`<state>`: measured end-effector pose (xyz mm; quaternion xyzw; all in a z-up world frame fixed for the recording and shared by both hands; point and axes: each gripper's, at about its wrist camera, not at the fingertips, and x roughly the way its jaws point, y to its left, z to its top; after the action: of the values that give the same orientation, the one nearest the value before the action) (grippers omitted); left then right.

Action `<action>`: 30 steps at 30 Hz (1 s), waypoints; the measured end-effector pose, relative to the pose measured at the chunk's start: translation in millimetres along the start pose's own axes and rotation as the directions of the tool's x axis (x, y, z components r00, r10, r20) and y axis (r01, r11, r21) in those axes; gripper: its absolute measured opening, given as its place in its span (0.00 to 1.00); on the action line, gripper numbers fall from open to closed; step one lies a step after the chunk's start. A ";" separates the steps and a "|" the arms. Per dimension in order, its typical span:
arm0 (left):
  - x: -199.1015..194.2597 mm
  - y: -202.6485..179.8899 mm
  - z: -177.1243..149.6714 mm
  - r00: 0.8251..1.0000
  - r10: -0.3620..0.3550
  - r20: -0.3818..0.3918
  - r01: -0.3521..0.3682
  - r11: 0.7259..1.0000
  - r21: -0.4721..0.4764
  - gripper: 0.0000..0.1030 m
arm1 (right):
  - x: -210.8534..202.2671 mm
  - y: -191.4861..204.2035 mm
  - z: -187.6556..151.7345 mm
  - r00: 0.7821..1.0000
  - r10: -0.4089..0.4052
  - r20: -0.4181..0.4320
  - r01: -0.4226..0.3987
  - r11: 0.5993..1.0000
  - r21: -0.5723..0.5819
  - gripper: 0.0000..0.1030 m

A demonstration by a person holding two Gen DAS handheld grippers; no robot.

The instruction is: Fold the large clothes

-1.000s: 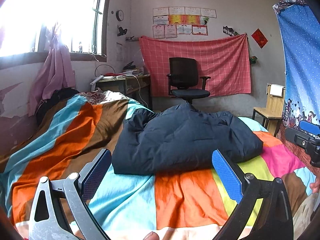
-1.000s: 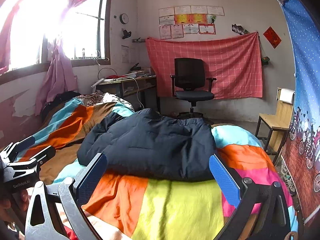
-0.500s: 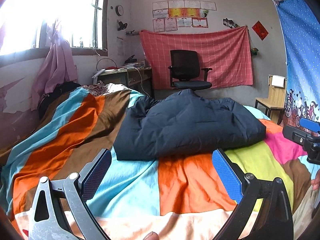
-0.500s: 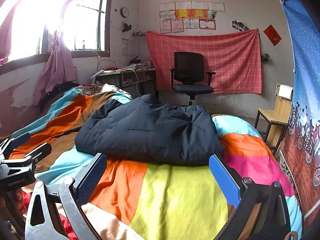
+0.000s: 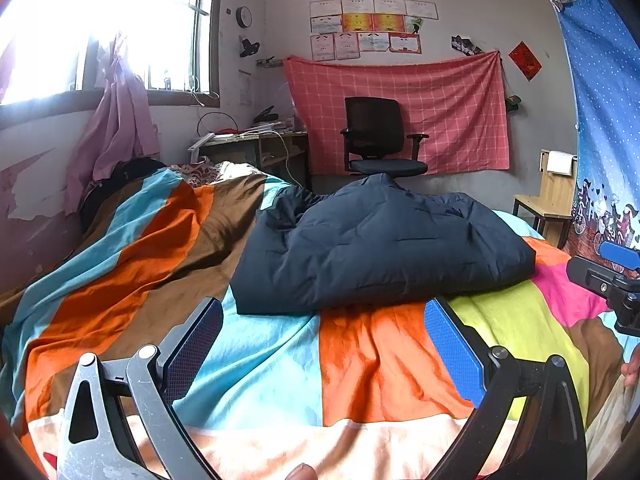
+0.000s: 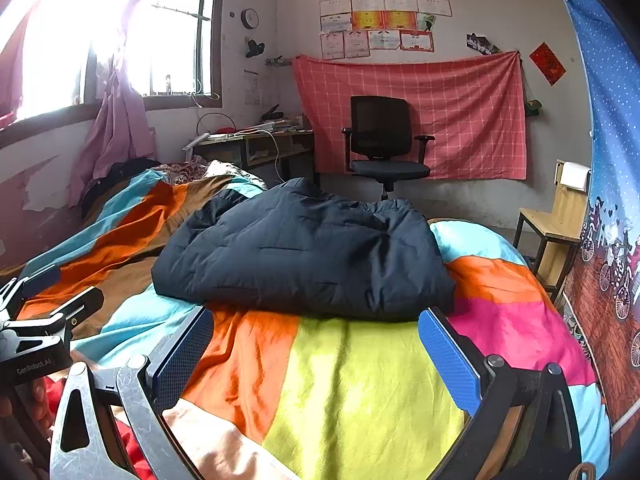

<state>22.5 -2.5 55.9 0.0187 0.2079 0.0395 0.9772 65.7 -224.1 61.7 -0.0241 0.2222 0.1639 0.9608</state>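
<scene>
We hold the left gripper [image 5: 322, 344] level, fingers apart, empty; the right gripper [image 6: 314, 348] likewise. Both face the folded navy padded jacket [image 5: 380, 248] on the striped multicoloured bedsheet [image 5: 256, 364]

Two fisheye views look forward from low over the near end of a bed [image 5: 248, 364], each framed at the bottom by its own gripper's two fingers. The left wrist view sits further left, the right wrist view further right. Both face the far wall and share the dark jacket [image 5: 380, 248] [image 6: 304, 252], the office chair [image 5: 380, 140] [image 6: 384, 140] and the window [image 5: 100, 32]. Each catches the other gripper at its edge.
</scene>
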 end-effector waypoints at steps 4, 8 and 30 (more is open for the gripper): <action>-0.1 0.2 0.0 1.000 -0.001 0.001 0.001 1.000 0.000 0.96 | -0.1 0.4 -0.2 1.000 0.001 0.001 -0.001 1.000 0.001 1.00; -0.8 -0.1 -0.1 1.000 -0.002 0.000 0.002 1.000 0.002 0.96 | -0.2 0.1 -0.2 1.000 0.001 0.001 -0.001 1.000 0.000 1.00; -2.2 2.1 1.2 1.000 -0.014 -0.005 0.014 1.000 0.001 0.96 | -1.1 2.3 1.6 1.000 0.004 0.001 -0.004 1.000 0.000 1.00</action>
<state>20.9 -0.6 57.9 0.0174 0.2102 0.0324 0.9770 64.6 -222.0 63.6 -0.0237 0.2219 0.1659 0.9606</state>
